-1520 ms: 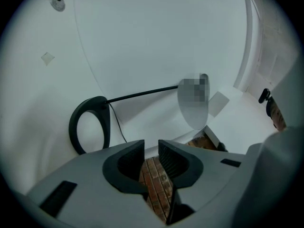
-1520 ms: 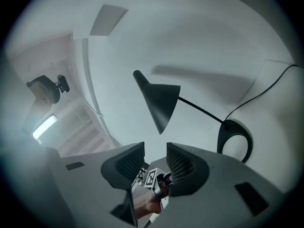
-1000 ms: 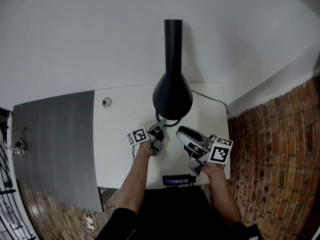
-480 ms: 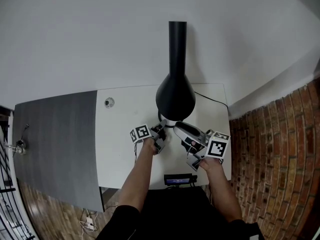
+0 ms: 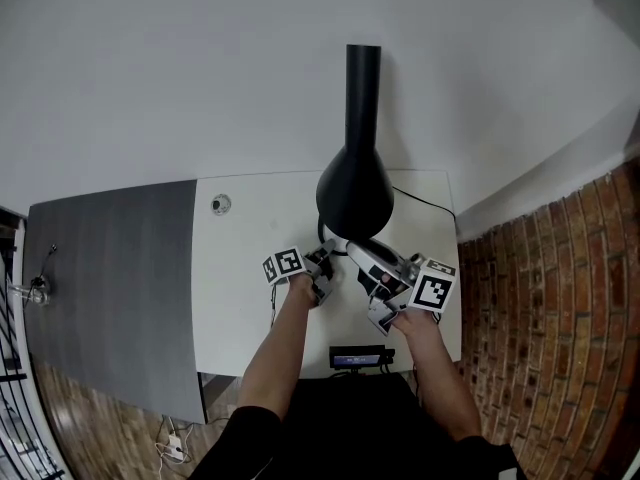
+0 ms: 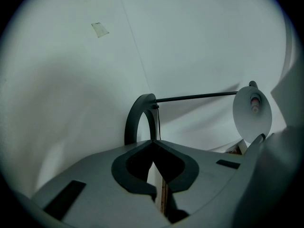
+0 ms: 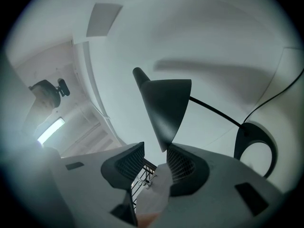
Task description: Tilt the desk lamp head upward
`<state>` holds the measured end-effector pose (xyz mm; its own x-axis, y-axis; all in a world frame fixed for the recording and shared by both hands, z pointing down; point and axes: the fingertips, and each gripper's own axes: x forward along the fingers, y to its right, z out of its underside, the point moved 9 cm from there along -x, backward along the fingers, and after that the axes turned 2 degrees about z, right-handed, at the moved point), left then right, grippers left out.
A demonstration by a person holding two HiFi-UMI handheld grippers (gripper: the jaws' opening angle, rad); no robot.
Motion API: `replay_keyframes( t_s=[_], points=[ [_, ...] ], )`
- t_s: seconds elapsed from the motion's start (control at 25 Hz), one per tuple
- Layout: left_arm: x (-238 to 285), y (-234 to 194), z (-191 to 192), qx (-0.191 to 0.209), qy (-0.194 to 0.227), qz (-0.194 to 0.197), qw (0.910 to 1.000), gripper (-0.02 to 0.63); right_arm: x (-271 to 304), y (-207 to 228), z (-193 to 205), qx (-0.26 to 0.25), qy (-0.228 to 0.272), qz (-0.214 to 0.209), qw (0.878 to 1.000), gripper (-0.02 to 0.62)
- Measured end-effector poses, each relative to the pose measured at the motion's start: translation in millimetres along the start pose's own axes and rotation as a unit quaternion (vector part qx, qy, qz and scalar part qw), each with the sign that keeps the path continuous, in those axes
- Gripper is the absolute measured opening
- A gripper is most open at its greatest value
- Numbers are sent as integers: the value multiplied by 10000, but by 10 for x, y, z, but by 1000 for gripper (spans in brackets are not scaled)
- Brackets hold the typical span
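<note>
**Desk lamp and 2 hand-held grippers.** The black desk lamp head [image 5: 352, 193] hangs over the white desk [image 5: 240, 268], at 12 o'clock from both grippers. Right gripper [image 7: 154, 152]: jaws partly open, with the shade's lower rim at their mouth beside the 3 o'clock pad, not clamped. Left gripper [image 6: 153, 144]: jaws closed together and empty, facing the lamp's ring base [image 6: 138, 118]. Each marker cube [image 5: 432, 292] shows a square black-and-white code. The small display [image 5: 358, 357] at the desk's 6 o'clock edge is too small to read.

The lamp head [image 5: 352, 198] crowds the desk [image 5: 240, 268] at right; left open.
</note>
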<state>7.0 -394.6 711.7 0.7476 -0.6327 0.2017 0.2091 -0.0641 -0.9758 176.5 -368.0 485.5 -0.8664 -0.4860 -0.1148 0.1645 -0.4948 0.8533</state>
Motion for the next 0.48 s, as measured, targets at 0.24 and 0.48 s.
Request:
replay_keyframes(
  t_s=[0.24,0.48],
  points=[
    [7,6,7,39,-23,-17,10000,14,-30,-86,16,-74,-20,-131,9999,130],
    [8,9,1,64,-11,-25,10000,14,-73,-232,29,-95,-25,-320,9994,130]
  ],
)
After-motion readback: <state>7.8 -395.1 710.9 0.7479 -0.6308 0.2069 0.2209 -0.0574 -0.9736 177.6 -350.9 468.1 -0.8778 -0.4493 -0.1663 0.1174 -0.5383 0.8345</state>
